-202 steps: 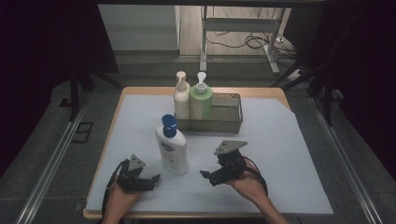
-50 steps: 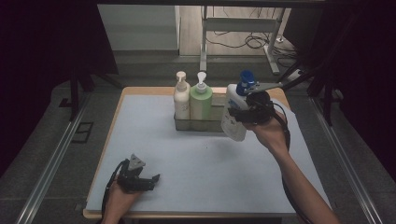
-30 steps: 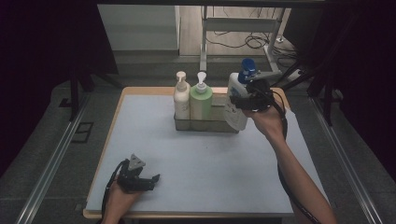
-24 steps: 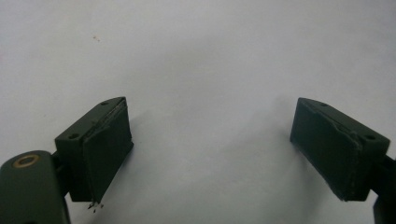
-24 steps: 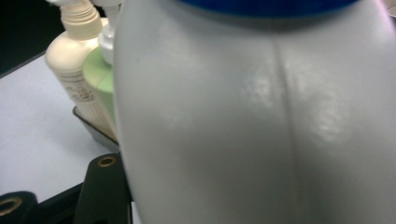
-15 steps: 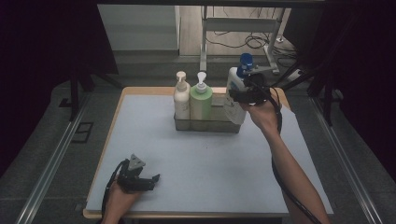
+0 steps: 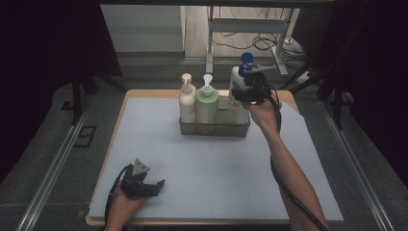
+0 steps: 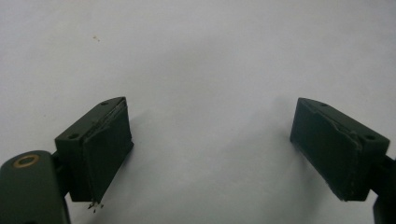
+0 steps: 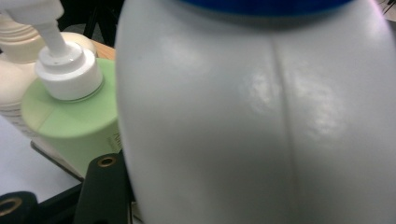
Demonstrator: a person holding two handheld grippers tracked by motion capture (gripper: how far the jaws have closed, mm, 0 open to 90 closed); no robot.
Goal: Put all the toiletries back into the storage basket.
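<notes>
Overall, table (image 7: 159,130) with a pale blue-grey mat covers most of the high view, wood edge visible at the far and near sides. Next down in size: wire basket (image 7: 214,129) sits near the far middle of the table, long side facing the person. Inside it, at its left end, cream pump bottle (image 7: 187,102) stands upright; green pump bottle (image 7: 207,102) stands upright just beside it, on the cream one's right, the two look to be touching.

White bottle with blue cap (image 7: 239,94) is at the basket's right end, upright, lower part down behind the basket wall, just beside the green bottle. Cannot tell if its base rests on the basket floor. Right gripper (image 7: 243,95) is clamped on this bottle at about shoulder height, arm reaching in from the lower right, cable trailing along the forearm. In the right gripper view the white bottle (image 9: 261,116) is pressed close between the jaws, green bottle (image 9: 70,121) and cream bottle (image 9: 14,84) off to its left.

Left gripper (image 7: 153,185) lies low on the mat at the near left corner, held in the person's hand, well apart from the basket. Its jaws stand wide apart in the left gripper view, nothing between them but bare mat (image 8: 210,70).
</notes>
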